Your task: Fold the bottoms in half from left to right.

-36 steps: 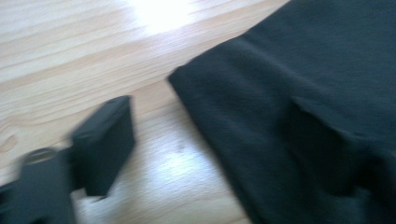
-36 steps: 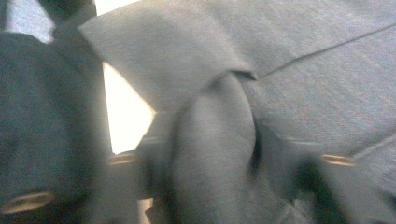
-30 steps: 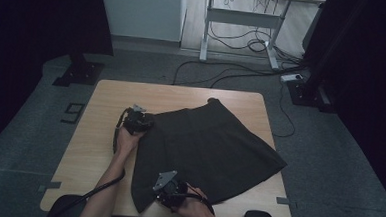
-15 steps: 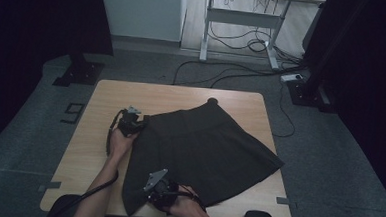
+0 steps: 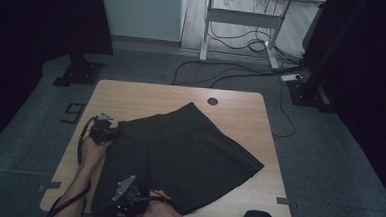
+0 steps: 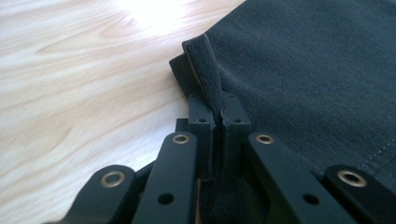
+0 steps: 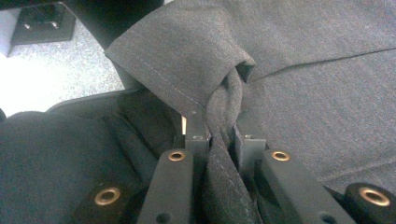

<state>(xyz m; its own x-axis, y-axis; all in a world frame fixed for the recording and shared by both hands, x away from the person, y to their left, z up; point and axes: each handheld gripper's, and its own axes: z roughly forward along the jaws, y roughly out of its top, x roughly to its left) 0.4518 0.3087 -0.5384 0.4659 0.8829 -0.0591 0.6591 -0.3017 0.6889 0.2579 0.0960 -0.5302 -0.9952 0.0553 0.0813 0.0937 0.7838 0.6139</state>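
From the high view, a dark skirt (image 5: pixel 181 155) lies spread on the wooden table (image 5: pixel 146 98), and its near corner runs off the table's front edge, where dim light makes it hard to follow. The left gripper (image 5: pixel 110 130) sits at the skirt's waistband corner; the right gripper (image 5: pixel 126 201) sits at the hem beside that edge, the hand behind it cut off by the frame. In this view, neither grip can be judged. The left gripper view settles one: its jaws have just been closing and now pinch the folded waistband edge (image 6: pixel 205 70), with bare table to their left. In the right gripper view the jaws are pressed onto a bunched fold of hem (image 7: pixel 224 112), and the cloth below them is lost in shadow.
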